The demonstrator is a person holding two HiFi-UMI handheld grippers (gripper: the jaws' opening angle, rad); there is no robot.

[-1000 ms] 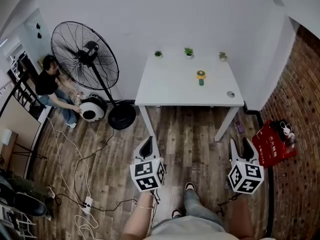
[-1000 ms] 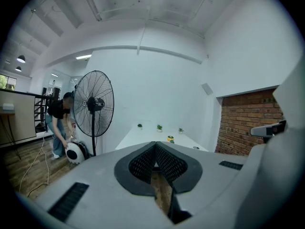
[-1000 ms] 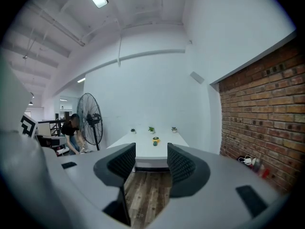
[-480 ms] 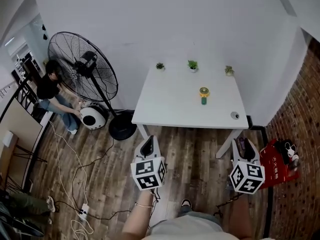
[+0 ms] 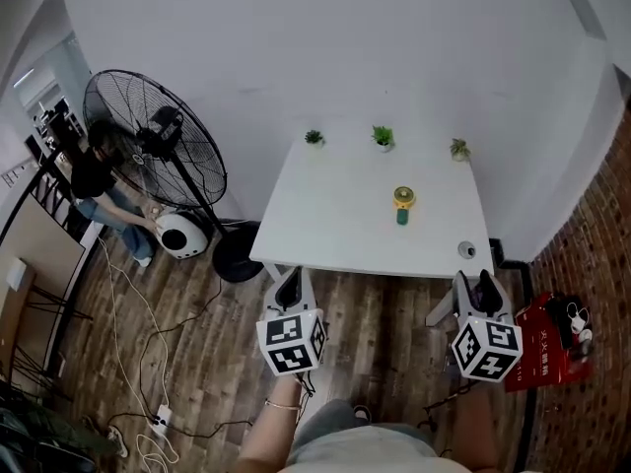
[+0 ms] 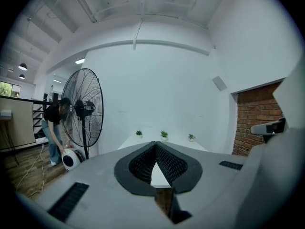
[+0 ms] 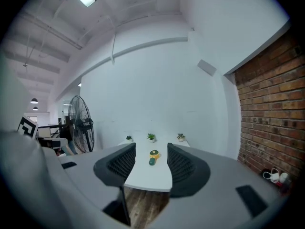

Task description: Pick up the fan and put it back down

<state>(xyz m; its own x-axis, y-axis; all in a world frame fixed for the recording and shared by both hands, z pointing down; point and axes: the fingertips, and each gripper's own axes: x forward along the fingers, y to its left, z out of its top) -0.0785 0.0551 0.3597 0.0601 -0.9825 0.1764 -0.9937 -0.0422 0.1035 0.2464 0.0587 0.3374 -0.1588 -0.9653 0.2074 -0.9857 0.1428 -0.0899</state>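
Observation:
A small hand-held fan (image 5: 402,203) with a yellow head and a green handle lies on the white table (image 5: 335,230), right of its middle. The right gripper view shows the same fan (image 7: 153,157) far off between the jaws. Both grippers hang in front of the table's near edge, well short of the fan. My left gripper (image 5: 289,290) is shut, its jaws meeting at the tip (image 6: 156,143) with nothing in them. My right gripper (image 5: 477,292) stands open and empty (image 7: 151,146).
Three small potted plants (image 5: 383,137) line the table's far edge, and a small round object (image 5: 466,250) sits near its right front corner. A big black pedestal fan (image 5: 153,136), a crouching person (image 5: 94,180) and a white round heater (image 5: 182,235) are at the left. A red crate (image 5: 552,338) stands by the brick wall.
The table has come closer to both grippers and lower in the head view, as I moved toward it. The jaws of both grippers stand as before.

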